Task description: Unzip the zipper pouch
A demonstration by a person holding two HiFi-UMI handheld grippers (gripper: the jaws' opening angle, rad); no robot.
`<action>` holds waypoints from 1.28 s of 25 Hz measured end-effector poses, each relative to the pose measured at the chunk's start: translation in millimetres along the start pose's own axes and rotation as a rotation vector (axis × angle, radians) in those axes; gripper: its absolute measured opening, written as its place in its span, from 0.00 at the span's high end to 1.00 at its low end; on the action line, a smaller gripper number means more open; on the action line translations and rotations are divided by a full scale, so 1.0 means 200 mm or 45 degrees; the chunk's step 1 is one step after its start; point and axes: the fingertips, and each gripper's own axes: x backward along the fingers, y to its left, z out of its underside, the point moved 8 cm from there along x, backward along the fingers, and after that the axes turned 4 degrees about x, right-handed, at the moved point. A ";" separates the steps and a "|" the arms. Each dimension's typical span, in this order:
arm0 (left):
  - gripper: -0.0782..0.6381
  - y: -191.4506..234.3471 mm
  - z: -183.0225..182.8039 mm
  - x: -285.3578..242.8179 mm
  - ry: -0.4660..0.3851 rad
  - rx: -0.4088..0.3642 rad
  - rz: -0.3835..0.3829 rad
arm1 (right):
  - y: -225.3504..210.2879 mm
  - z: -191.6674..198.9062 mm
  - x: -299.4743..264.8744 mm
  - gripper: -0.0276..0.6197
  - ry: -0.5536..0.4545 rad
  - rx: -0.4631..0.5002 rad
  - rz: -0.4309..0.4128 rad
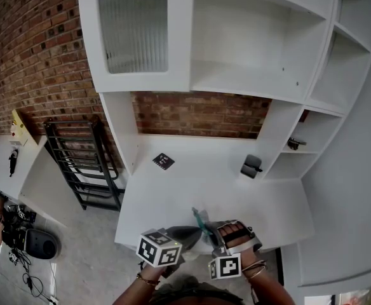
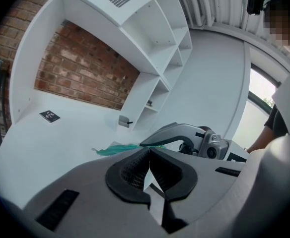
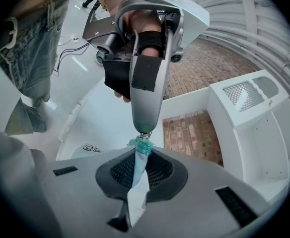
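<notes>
Holding the zipper pouch (image 3: 137,175) between both grippers, right at the near edge of the white desk (image 1: 192,189), close in front of us. Our right gripper (image 3: 142,150) has its jaws squeezed together on the pouch itself. In the right gripper view the pale, see-through fabric runs up between the black pads, and the teal zipper end (image 3: 143,144) pokes out just past the tips.

Our left gripper (image 2: 149,151) comes in from the opposite side, jaws pressed tight together too. Its tip sits right on that teal end, nipping a tiny metal bit that looks like the zipper pull (image 3: 145,133). In the left gripper view the teal strip trails off to the left of the closed tips, with the right gripper's grey body just behind. So the two tips are practically touching, with the pouch's top corner between them. We can't tell from any view whether the bottom of the pouch rests on the desk or hangs free.

Further back on the desk a little black marker card (image 1: 163,161) lies flat, and a small grey gadget (image 1: 251,166) sits by the right upright of the hutch (image 1: 262,43), both well apart from the pouch. Brick wall (image 1: 198,114) behind, black rack (image 1: 84,164) on the floor to the left.
</notes>
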 end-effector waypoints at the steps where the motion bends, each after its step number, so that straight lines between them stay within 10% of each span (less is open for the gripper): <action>1: 0.89 0.01 0.00 0.00 -0.008 0.017 0.012 | 0.00 0.00 0.00 0.94 0.000 0.005 0.001; 10: 0.89 0.12 0.01 0.03 -0.022 -0.006 -0.157 | -0.01 -0.03 0.03 0.95 -0.056 0.010 0.024; 32: 0.89 0.17 0.00 0.03 -0.045 -0.014 -0.150 | -0.02 -0.03 0.06 0.95 -0.068 -0.023 0.034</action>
